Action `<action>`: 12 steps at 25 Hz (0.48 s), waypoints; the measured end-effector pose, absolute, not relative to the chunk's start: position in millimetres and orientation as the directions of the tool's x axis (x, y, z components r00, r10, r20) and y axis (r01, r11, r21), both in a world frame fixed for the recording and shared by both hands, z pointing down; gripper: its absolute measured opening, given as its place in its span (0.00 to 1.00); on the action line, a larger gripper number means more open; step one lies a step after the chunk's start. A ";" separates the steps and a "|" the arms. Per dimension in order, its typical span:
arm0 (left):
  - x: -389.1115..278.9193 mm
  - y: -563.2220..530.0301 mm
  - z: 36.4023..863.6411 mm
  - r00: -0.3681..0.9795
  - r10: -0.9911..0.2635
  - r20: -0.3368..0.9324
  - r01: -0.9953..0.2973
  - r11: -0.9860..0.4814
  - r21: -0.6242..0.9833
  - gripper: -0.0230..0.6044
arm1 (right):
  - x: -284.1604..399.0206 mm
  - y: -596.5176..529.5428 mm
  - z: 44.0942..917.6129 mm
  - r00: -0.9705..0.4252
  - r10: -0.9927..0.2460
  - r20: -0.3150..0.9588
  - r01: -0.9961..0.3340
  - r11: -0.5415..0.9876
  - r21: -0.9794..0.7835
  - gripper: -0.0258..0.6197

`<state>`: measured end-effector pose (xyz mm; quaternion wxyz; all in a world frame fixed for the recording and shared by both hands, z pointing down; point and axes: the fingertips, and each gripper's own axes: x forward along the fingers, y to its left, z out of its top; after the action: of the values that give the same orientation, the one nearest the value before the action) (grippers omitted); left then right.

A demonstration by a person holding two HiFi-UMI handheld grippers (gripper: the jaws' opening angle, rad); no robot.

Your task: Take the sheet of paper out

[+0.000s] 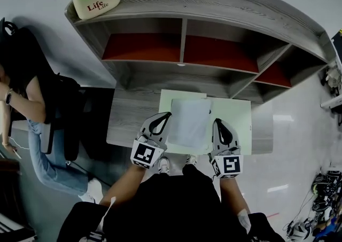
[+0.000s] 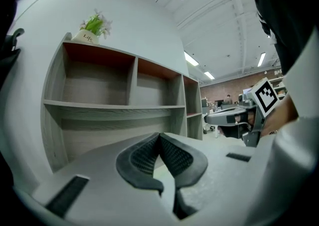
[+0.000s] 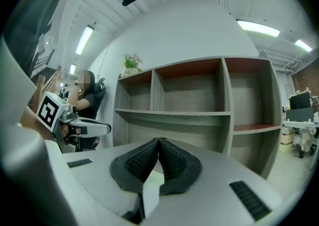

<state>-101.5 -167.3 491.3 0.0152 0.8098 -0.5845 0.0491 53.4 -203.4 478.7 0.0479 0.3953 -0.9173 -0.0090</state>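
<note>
Spanning the gap between both grippers, the thin white sheet of paper (image 1: 189,123) is held slightly bowed above a flat, pale green mat (image 1: 238,118) on the grey wood-grain tabletop (image 1: 131,117). The left gripper (image 1: 166,115) has its ribbed dark jaws pressed together on the sheet's left edge, and the right gripper (image 1: 217,122) is clamped on the right edge. A grey shelf unit (image 1: 214,6) with red-backed open bays is set along the far edge. Bare tabletop is left on either side.
</note>
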 end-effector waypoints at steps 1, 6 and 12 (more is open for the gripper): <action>-101.4 -168.1 495.5 0.302 -0.947 0.112 -0.952 -0.305 -0.015 0.05 | 53.3 -205.9 482.8 -0.689 -0.719 0.092 -0.718 0.694 0.050 0.08; -97.5 -176.6 507.5 0.302 -0.945 0.123 -0.950 -0.309 -0.041 0.05 | 53.2 -217.4 508.9 -0.702 -0.696 0.154 -0.703 0.711 0.011 0.08; -96.7 -178.8 527.9 0.279 -0.946 0.163 -0.959 -0.285 -0.008 0.05 | 57.9 -224.6 549.0 -0.701 -0.671 0.240 -0.696 0.717 -0.029 0.08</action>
<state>-96.7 -178.8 527.9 0.0457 0.7985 -0.5963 0.0681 57.9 -224.6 549.0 0.1066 0.3714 -0.9205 0.0587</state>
